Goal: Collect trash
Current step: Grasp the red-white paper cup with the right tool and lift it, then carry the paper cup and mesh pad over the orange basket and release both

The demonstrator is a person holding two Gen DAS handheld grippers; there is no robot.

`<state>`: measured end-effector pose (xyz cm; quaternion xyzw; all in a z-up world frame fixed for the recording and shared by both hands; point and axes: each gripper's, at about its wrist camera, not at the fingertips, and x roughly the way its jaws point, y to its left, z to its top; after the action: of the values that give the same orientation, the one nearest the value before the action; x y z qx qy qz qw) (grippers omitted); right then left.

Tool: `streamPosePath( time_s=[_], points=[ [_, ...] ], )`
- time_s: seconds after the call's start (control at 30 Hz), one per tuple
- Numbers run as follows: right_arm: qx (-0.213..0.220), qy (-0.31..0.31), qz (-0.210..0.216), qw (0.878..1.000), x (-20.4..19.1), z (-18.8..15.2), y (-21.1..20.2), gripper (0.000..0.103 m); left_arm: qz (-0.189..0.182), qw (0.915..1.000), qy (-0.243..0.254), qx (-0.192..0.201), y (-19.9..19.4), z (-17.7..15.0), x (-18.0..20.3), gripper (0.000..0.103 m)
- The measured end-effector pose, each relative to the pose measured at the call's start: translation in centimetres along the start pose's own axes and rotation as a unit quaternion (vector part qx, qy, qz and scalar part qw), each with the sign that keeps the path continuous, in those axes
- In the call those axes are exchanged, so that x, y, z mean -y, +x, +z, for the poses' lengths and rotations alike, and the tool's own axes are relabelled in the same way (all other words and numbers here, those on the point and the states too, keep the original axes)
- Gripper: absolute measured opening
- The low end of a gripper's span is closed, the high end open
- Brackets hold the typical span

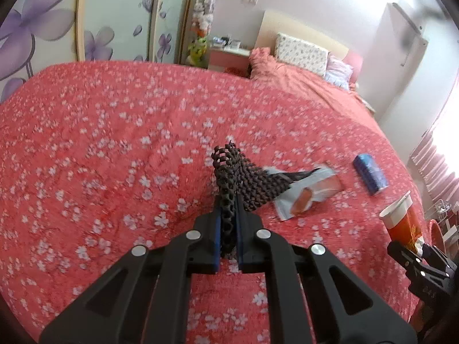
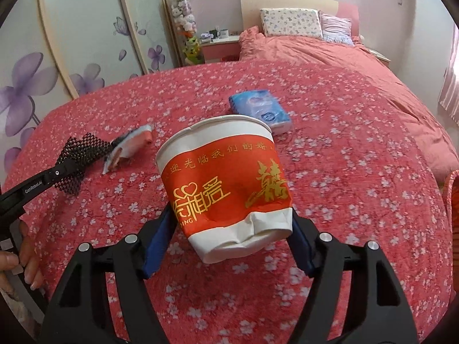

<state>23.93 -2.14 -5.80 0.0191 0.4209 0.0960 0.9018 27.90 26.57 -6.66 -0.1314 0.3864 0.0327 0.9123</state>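
My left gripper (image 1: 229, 215) is shut on a dark brown beaded mesh piece (image 1: 246, 177) and holds it just above the red floral bedspread (image 1: 100, 143). The mesh and left gripper also show in the right wrist view (image 2: 77, 160). My right gripper (image 2: 229, 229) is shut on a dented red and white paper cup (image 2: 226, 189), held above the bed; the cup also shows at the right of the left wrist view (image 1: 401, 220). A flat snack wrapper (image 1: 309, 195) lies on the bed just beyond the mesh, also in the right wrist view (image 2: 129, 146).
A blue tissue pack (image 2: 259, 110) lies on the bed beyond the cup, also in the left wrist view (image 1: 370, 177). Pillows (image 2: 289, 23) and headboard are at the far end. A wardrobe with purple flowers (image 2: 57, 66) stands left. A nightstand (image 2: 219, 44) stands beside the bed.
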Motion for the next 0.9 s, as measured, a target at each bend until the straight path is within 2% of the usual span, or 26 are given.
streamPosePath(
  time_s=[0.27,0.5,0.57,0.63,0.67,0.7,0.73,0.77,0.83,0.9],
  points=[
    [0.024,0.01,-0.004,1.0,1.5,-0.3,-2.4,0.071,-0.013,0.9988,0.027,0.039,-4.1,0.2,1.1,0.009],
    [0.04,0.019,-0.008,0.999,3.0,-0.6,-3.8,0.071,-0.038,0.9959,0.042,0.071,-7.0,1.7,3.4,0.009],
    [0.043,0.025,-0.007,0.999,3.4,-0.5,-4.0,0.071,-0.064,0.9941,0.036,0.08,-8.1,2.3,4.0,0.009],
    [0.046,0.029,-0.009,0.998,4.1,-0.5,-4.3,0.071,-0.106,0.9897,0.025,0.093,-9.3,2.7,4.5,0.009],
    [0.047,0.03,-0.011,0.998,4.4,-0.5,-4.4,0.071,-0.096,0.9896,0.04,0.099,-9.7,2.8,5.5,0.008],
    [0.047,0.031,-0.013,0.998,4.5,-0.5,-4.4,0.071,-0.117,0.9872,0.048,0.097,-10.0,2.8,6.2,0.008],
    [0.047,0.034,-0.015,0.998,4.8,-0.6,-4.5,0.071,-0.114,0.9868,0.063,0.096,-10.1,2.7,7.2,0.008],
    [0.047,0.037,-0.018,0.998,5.1,-0.6,-4.5,0.071,-0.094,0.986,0.092,0.102,-10.3,2.4,8.6,0.008],
    [0.048,0.043,-0.02,0.998,5.8,-0.7,-4.6,0.071,-0.112,0.9835,0.109,0.091,-9.9,1.8,10.2,0.008],
    [0.048,0.049,-0.027,0.997,6.3,-0.9,-4.7,0.071,-0.103,0.9848,0.117,0.076,-8.6,1.0,11.3,0.008]
  ],
)
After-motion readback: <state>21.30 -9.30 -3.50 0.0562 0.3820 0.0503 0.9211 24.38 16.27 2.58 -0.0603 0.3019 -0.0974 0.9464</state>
